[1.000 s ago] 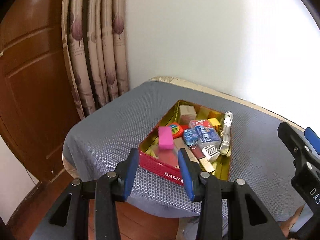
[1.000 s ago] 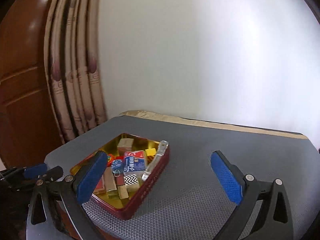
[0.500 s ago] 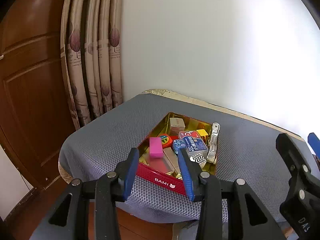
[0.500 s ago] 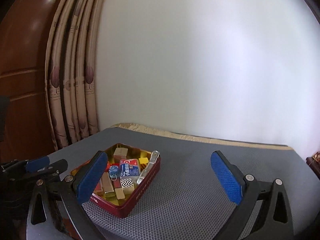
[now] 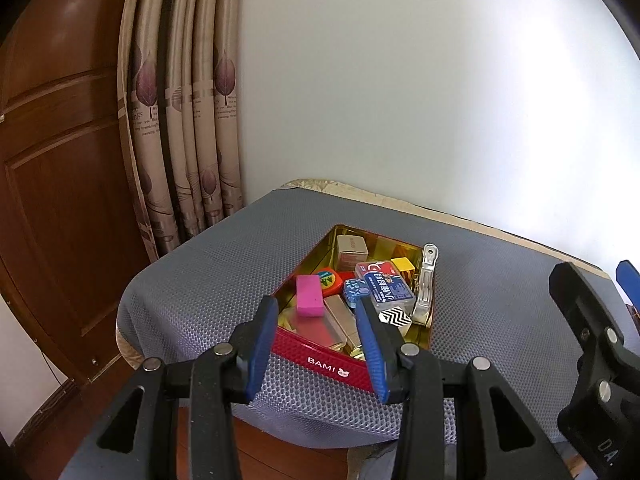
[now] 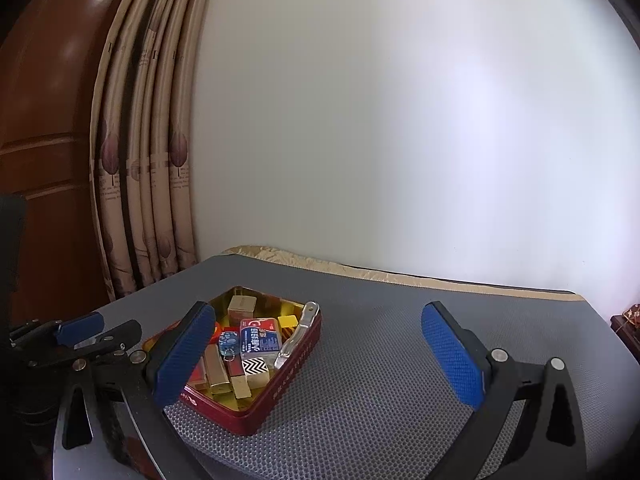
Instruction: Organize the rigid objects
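- The red tin (image 5: 320,356) sat on the left part of the grey-matted table (image 6: 380,360), packed with small hard things: a pink eraser (image 5: 309,295), a blue card box (image 5: 387,288), a cardboard cube (image 5: 351,249), a yellow block (image 5: 402,265), a zigzag-patterned block (image 5: 395,316) and gold bars (image 6: 218,372).
- A metal clip (image 5: 425,288) leaned on the tin's right wall, its top poking above the rim.
- Nothing lay loose on the mat in either view, so the sorting looked finished or nearly so.
- Compared with a second earlier, both cameras had drawn back and up: the tin appeared smaller and more of the mat showed, while its contents sat just as before.
- The left claw (image 5: 316,352) hovered short of the tin's near wall, its fingers parted a little and grasping nothing.
- The right claw (image 6: 320,360) hung above the mat with its fingers spread wide, released and empty, to the right of the tin.
- That retreat with empty claws read as a withdrawal after the last drop-in, not an approach.
- Only the leaning clip might still want laying flat.
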Tool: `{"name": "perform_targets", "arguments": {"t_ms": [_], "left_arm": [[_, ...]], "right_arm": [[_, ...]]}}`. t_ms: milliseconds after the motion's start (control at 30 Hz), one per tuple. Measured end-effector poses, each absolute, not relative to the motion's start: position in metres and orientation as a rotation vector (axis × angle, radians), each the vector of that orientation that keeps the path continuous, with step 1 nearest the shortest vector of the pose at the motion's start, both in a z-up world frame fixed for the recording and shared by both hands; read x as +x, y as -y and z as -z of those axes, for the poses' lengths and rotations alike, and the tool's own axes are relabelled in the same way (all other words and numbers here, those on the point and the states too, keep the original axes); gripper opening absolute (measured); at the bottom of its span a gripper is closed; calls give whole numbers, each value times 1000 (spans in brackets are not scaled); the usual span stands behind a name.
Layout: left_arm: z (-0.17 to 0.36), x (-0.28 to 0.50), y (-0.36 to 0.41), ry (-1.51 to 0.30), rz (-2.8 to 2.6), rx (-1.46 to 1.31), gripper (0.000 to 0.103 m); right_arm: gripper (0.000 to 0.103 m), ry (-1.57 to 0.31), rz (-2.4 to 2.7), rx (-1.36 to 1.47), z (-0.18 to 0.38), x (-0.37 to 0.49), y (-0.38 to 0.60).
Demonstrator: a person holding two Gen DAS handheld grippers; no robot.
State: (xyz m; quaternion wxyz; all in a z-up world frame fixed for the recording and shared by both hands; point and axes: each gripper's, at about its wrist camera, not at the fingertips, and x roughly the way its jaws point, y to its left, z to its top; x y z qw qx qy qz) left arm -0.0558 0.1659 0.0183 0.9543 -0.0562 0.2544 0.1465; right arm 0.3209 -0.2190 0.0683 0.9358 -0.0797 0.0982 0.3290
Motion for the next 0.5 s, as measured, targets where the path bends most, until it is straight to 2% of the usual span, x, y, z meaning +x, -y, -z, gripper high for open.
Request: {"name": "perform_targets", "arguments": {"t_ms": [500], "left_arm": [[-17,-55,-162,-514,-310,-95,41]], "right_arm": [[102,-184,-679,-167,-71,314,218]]}}
